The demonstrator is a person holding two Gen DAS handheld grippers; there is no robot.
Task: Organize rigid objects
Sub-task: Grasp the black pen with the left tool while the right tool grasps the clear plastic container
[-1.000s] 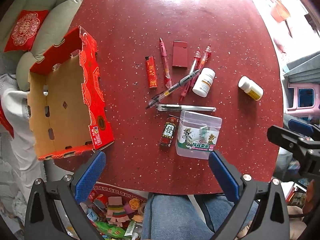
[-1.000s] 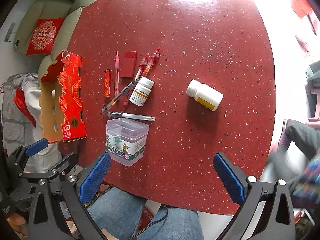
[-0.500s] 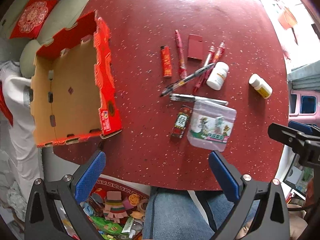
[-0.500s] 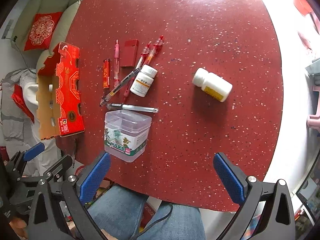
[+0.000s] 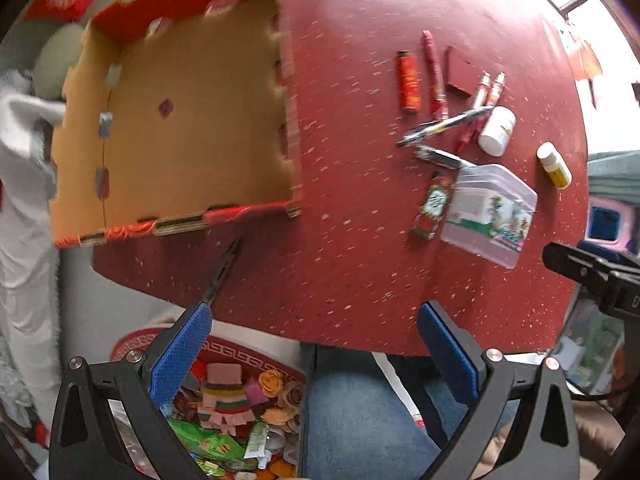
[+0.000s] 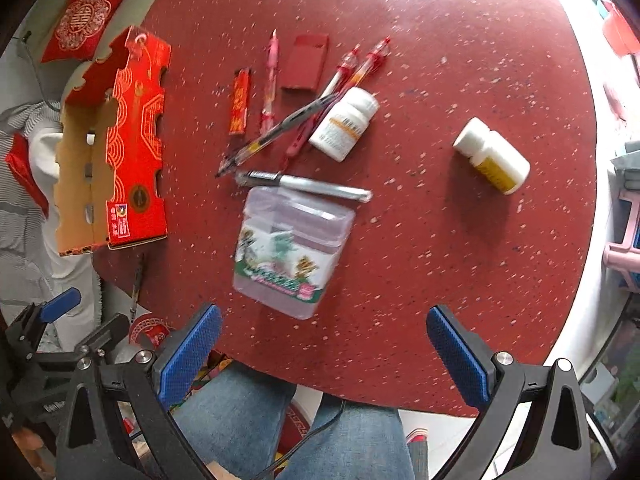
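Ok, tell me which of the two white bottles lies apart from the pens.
The white bottle with the yellow label, alone toward the table's right side. The other bottle, with a white label, lies against the pens.

On my left sits the open red cardboard box (image 6: 120, 148); right of it, the clear plastic container (image 6: 292, 252) lies before the silver pen (image 6: 304, 186), the yellow-labelled white bottle (image 6: 494, 156) farther right.

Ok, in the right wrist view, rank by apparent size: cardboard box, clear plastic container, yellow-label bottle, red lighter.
1. cardboard box
2. clear plastic container, not far behind; it sits nearer the camera, so that order is unsure
3. yellow-label bottle
4. red lighter
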